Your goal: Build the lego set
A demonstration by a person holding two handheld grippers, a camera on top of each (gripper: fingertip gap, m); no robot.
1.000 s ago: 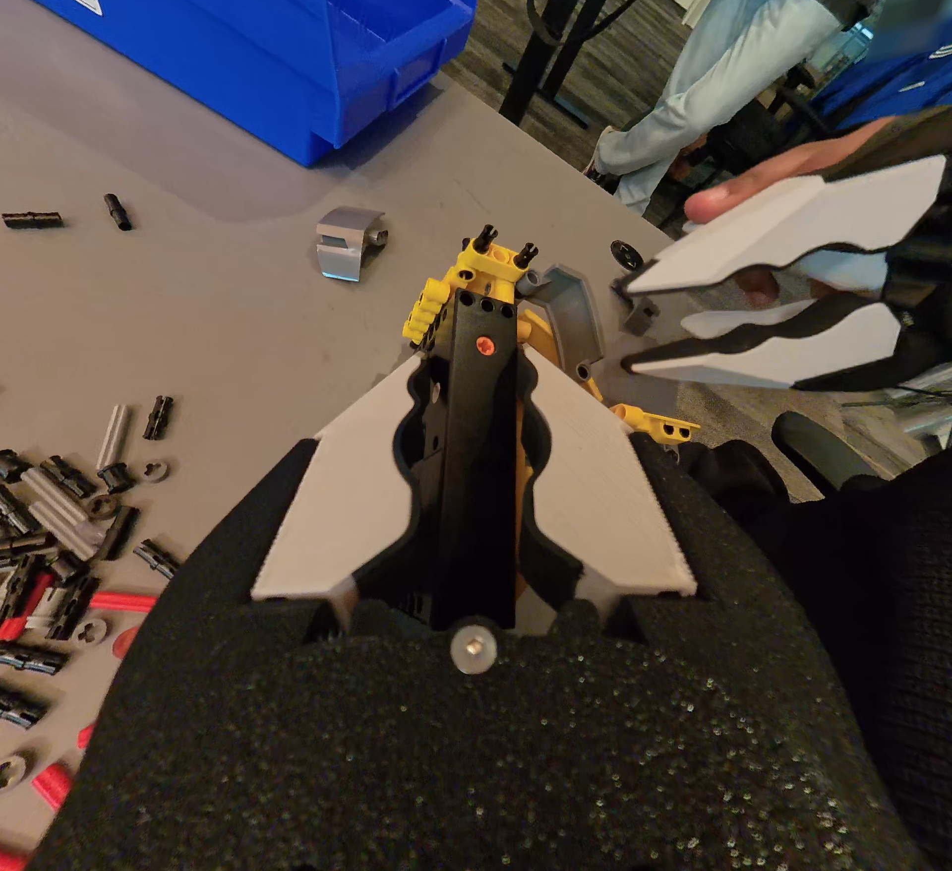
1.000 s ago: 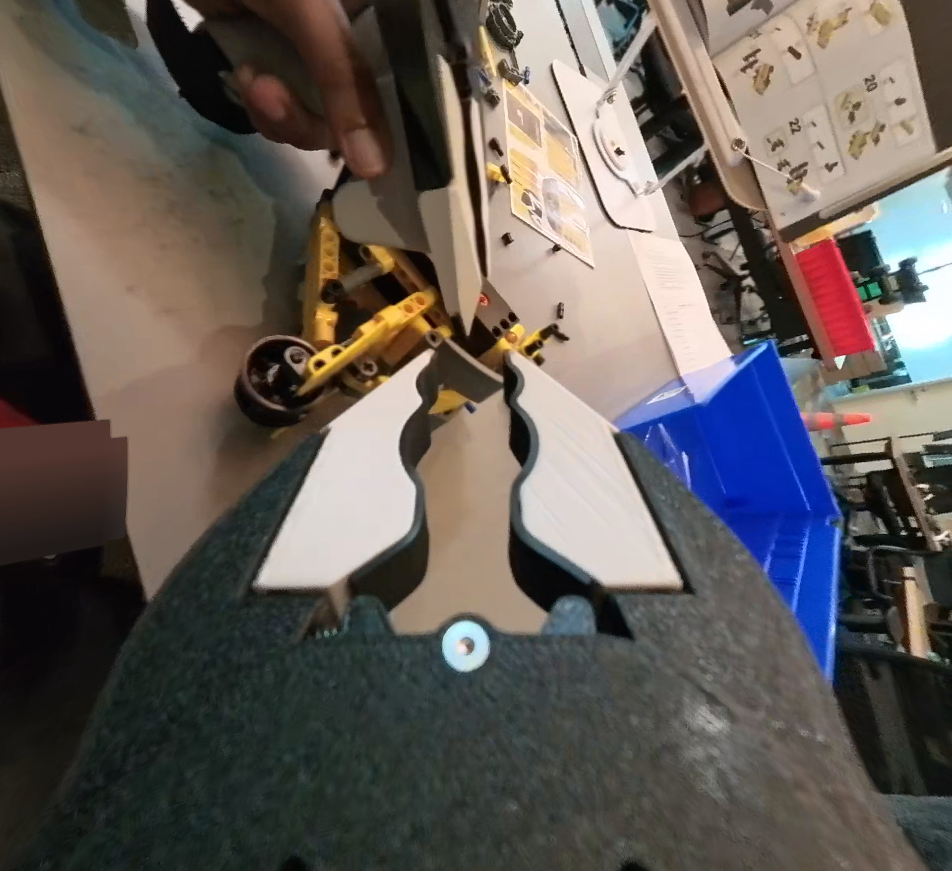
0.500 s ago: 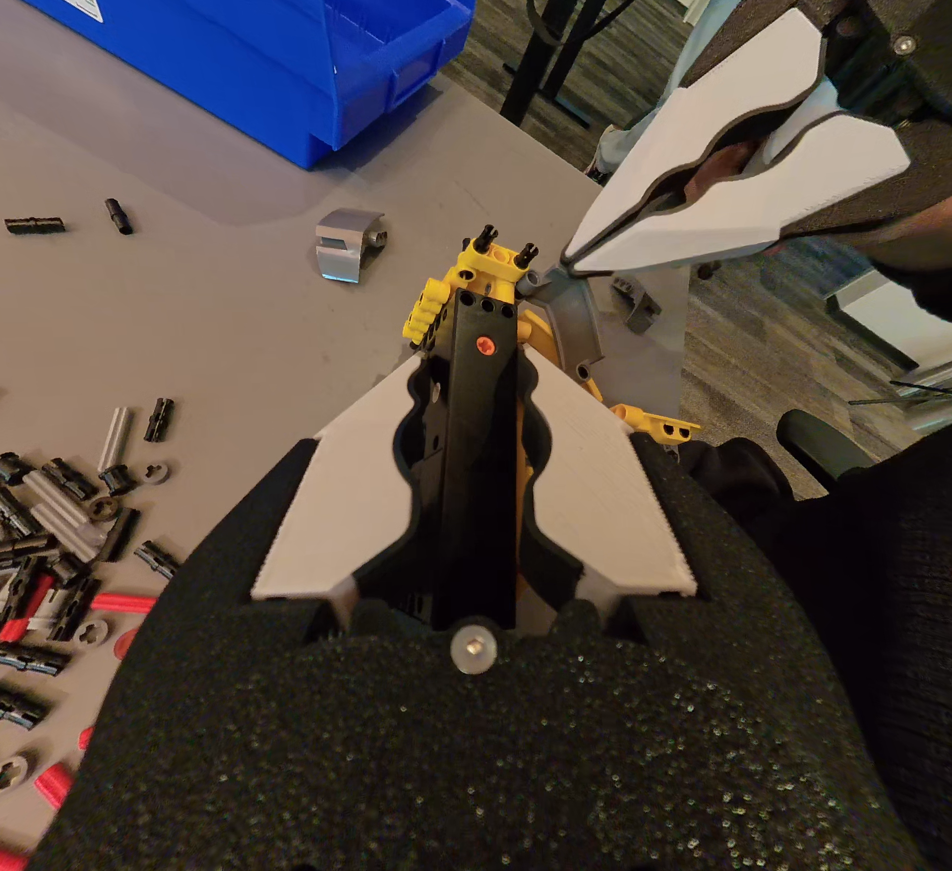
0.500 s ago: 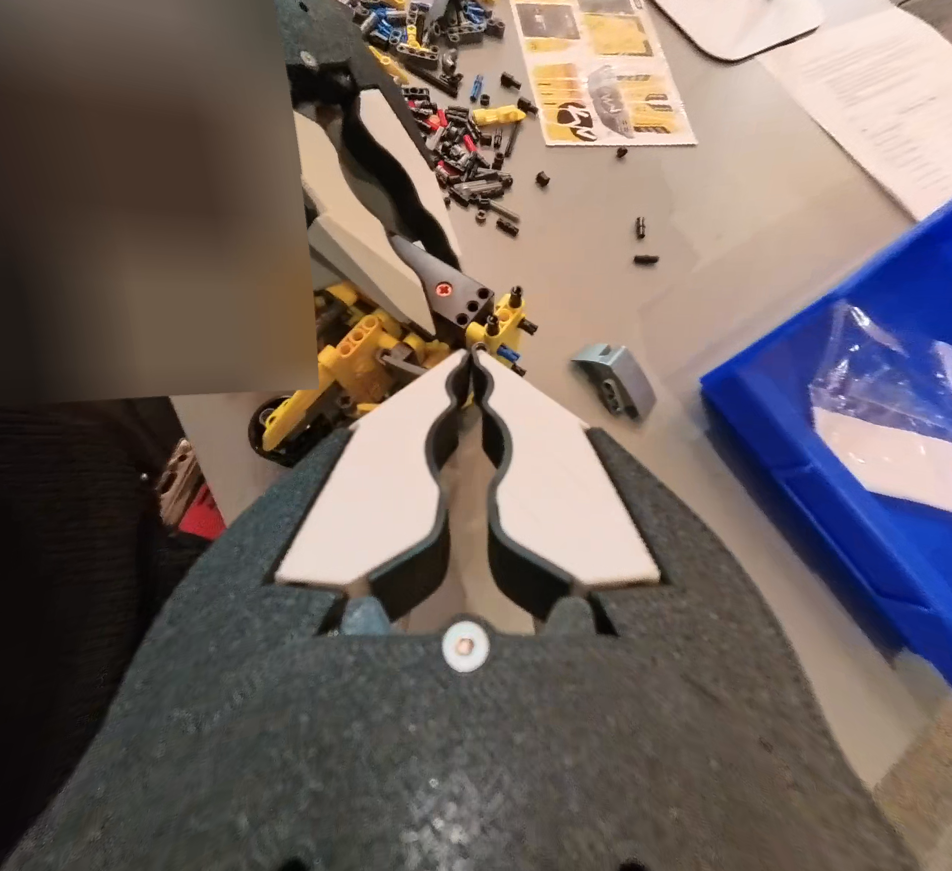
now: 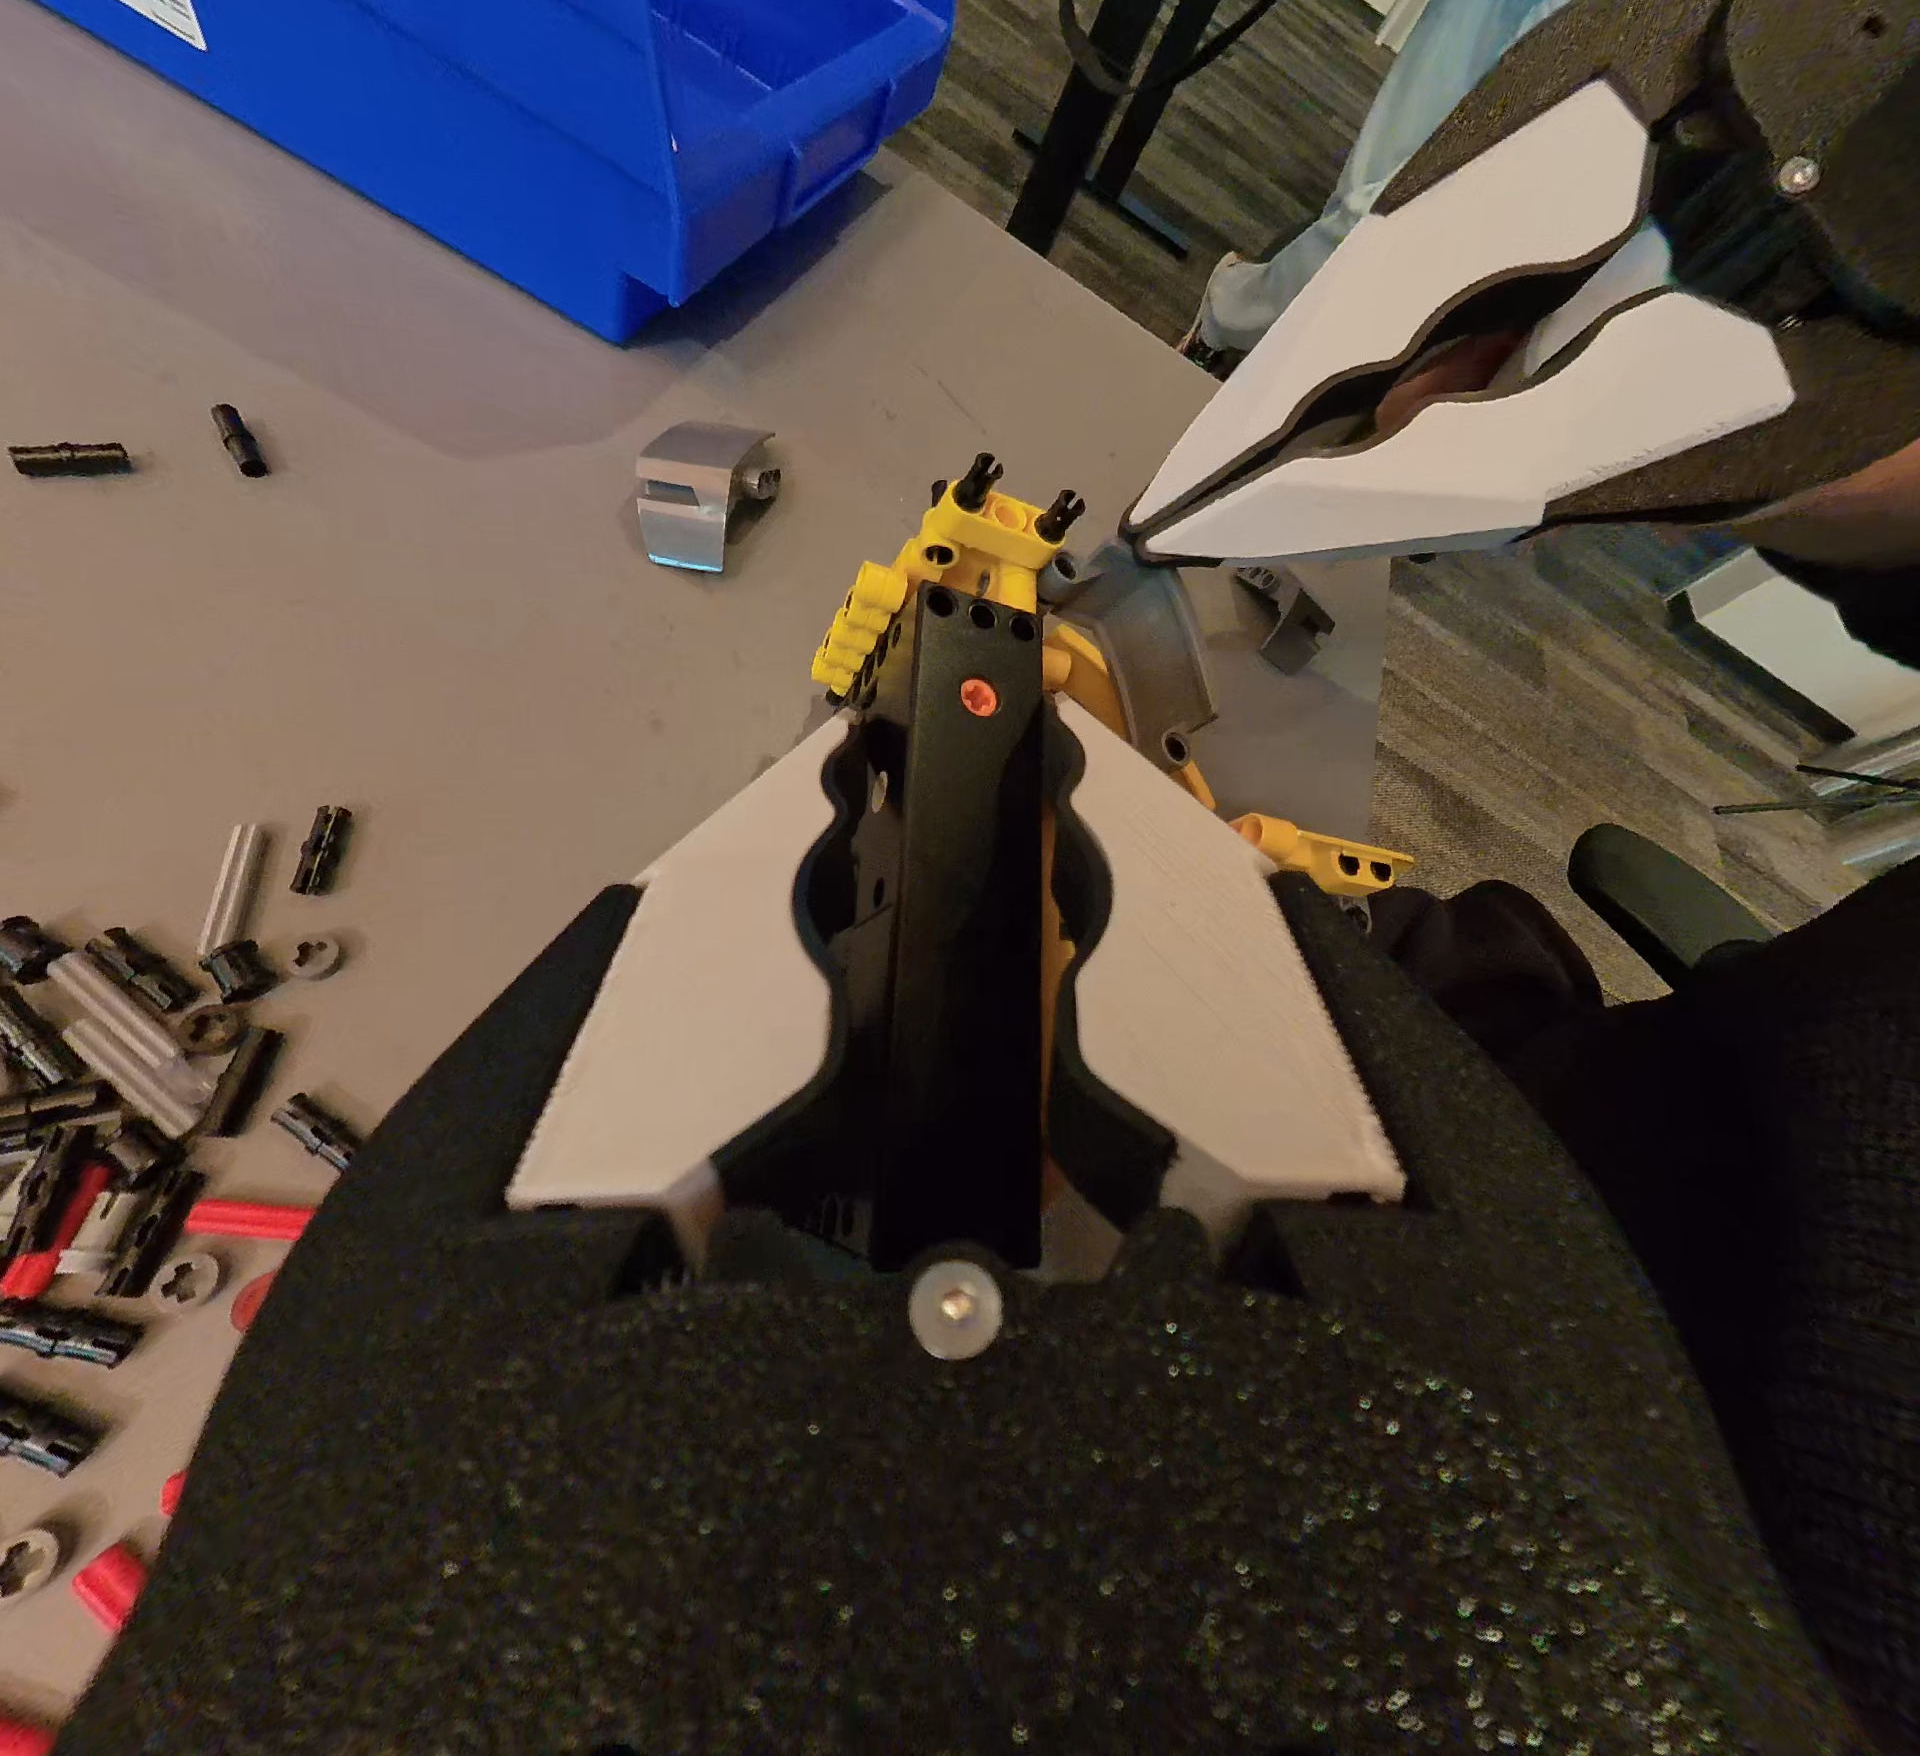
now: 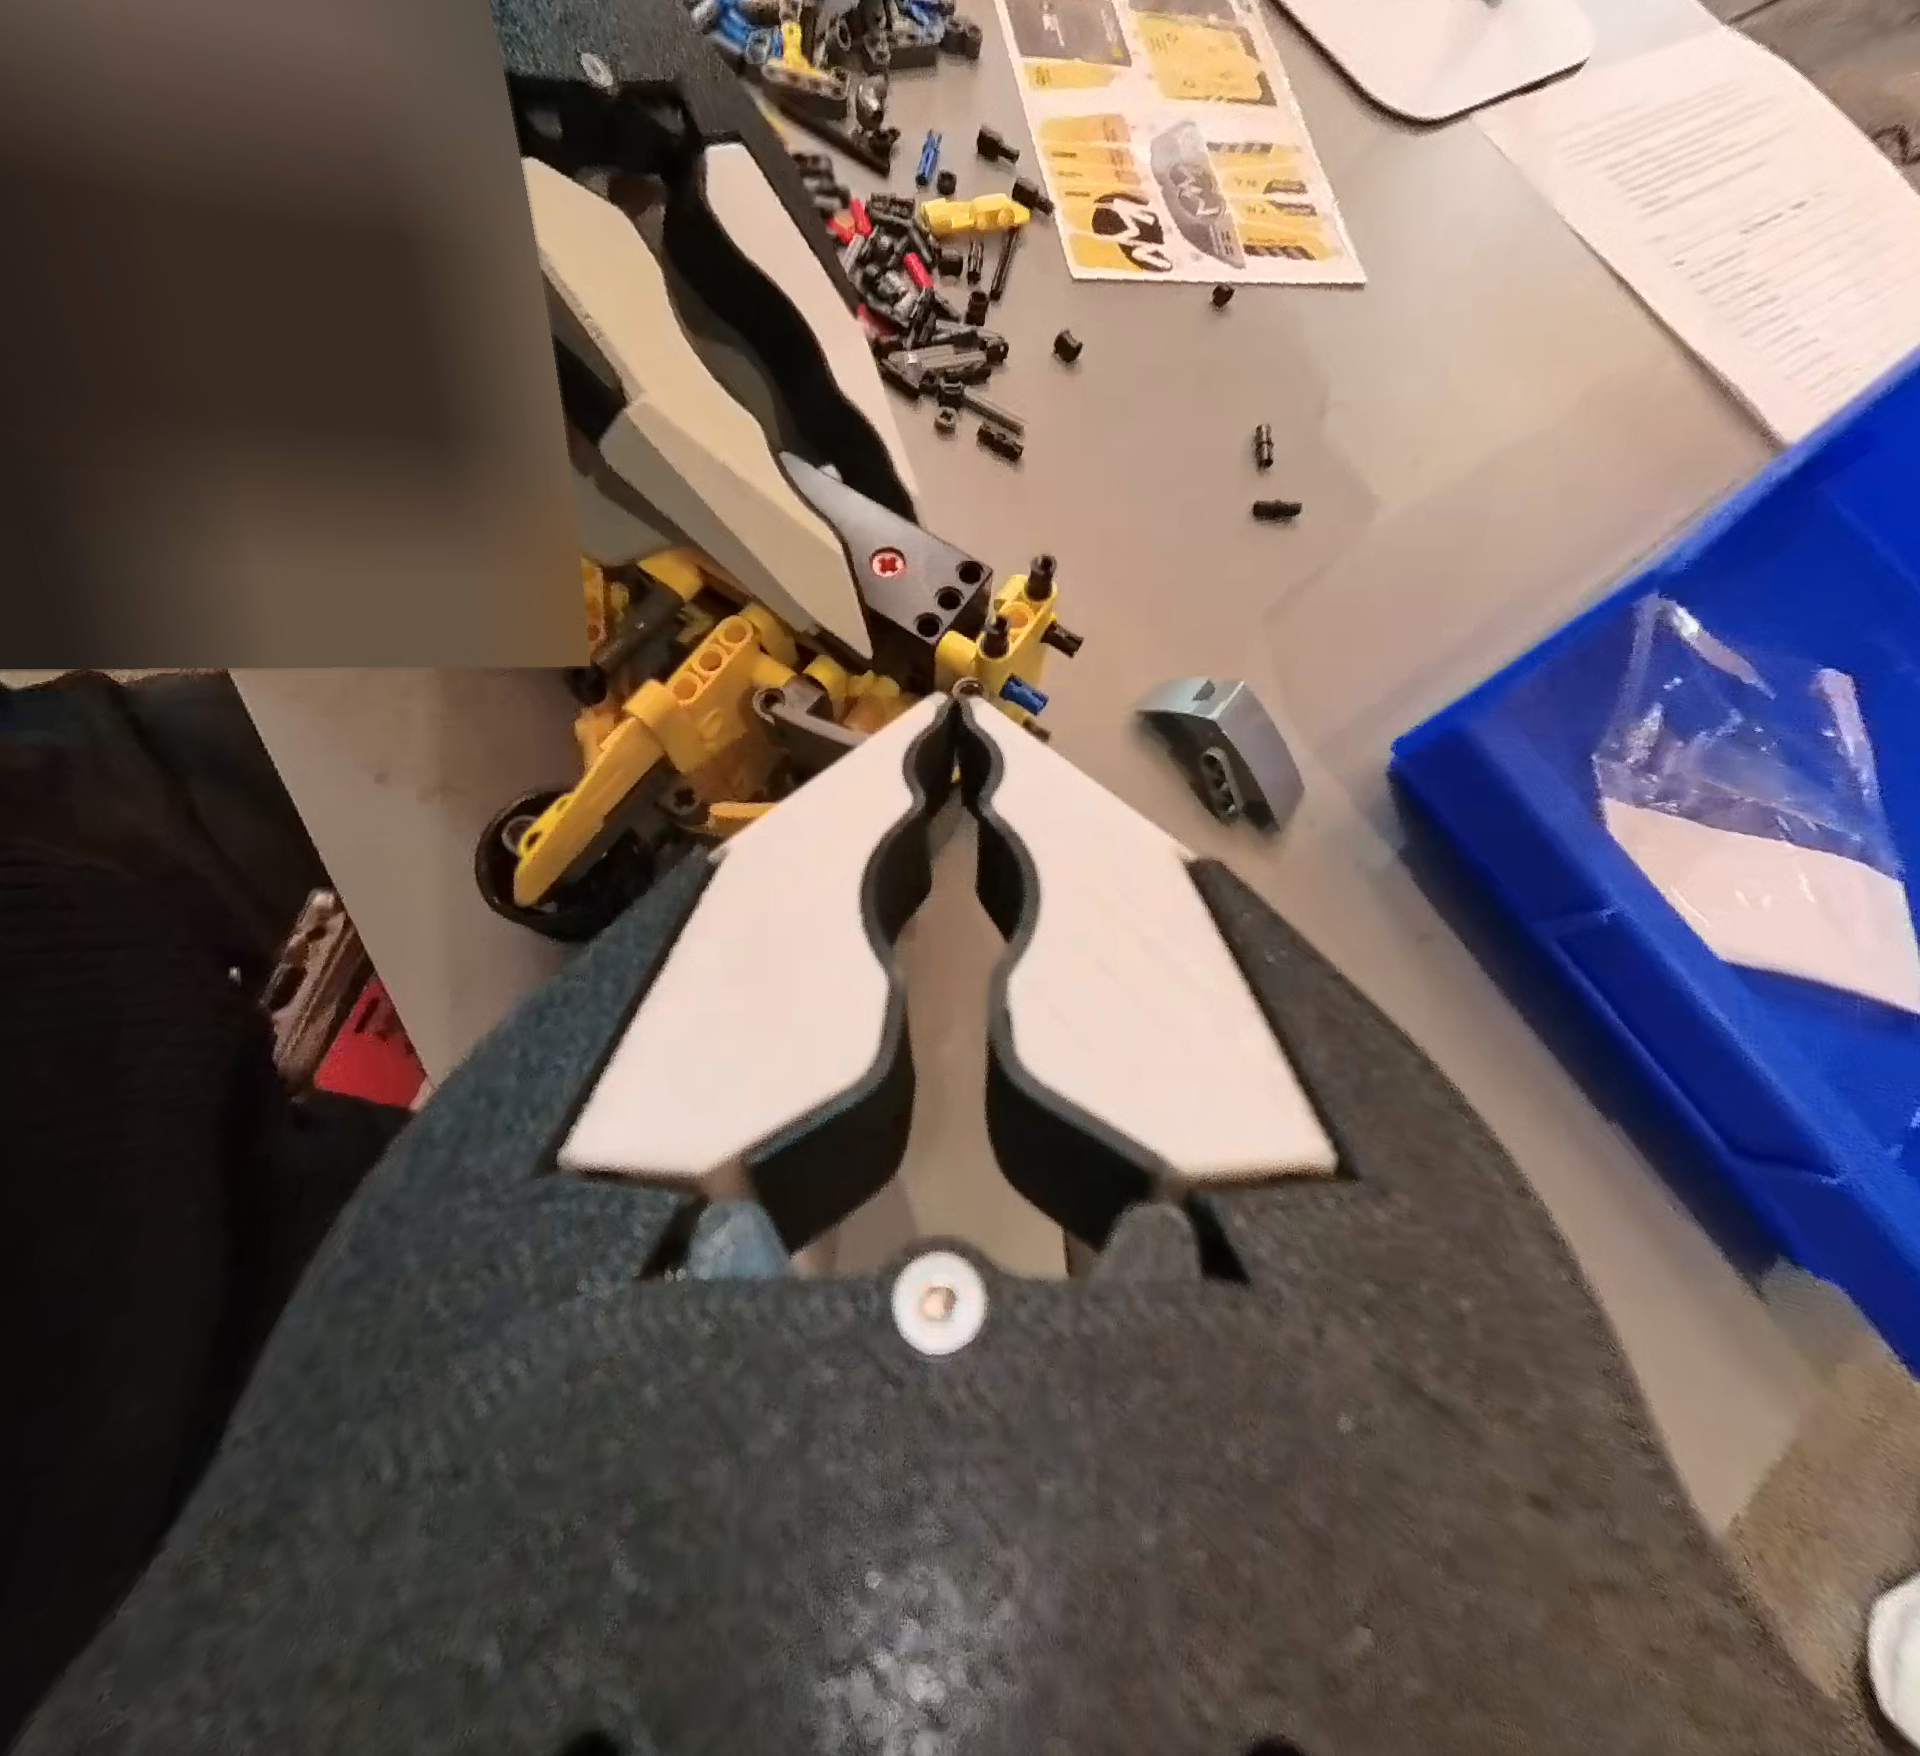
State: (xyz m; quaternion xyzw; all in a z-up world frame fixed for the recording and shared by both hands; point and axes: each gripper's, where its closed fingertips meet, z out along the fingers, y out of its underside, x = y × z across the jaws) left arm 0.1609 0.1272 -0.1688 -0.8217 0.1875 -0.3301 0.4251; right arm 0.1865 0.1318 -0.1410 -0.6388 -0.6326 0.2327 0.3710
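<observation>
A: Where is the black beam (image 5: 971, 833) lying?

B: Between the left gripper (image 5: 961, 730) fingers, which are clamping it. The right gripper (image 6: 958, 709), tips pressed together, is pinching the grey curved panel (image 5: 1148, 636) (on the yellow model (image 6: 717, 719)).

A: The blue bin (image 6: 1714, 875)?

B: It is holding a clear plastic bag (image 6: 1756, 792).

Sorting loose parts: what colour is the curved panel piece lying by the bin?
Light grey; the curved panel piece shows best in the left wrist view.

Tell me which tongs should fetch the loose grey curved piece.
Right tongs, probably: they are shut on nothing, near the grey curved piece. Left tongs grip the black beam of the model.
</observation>
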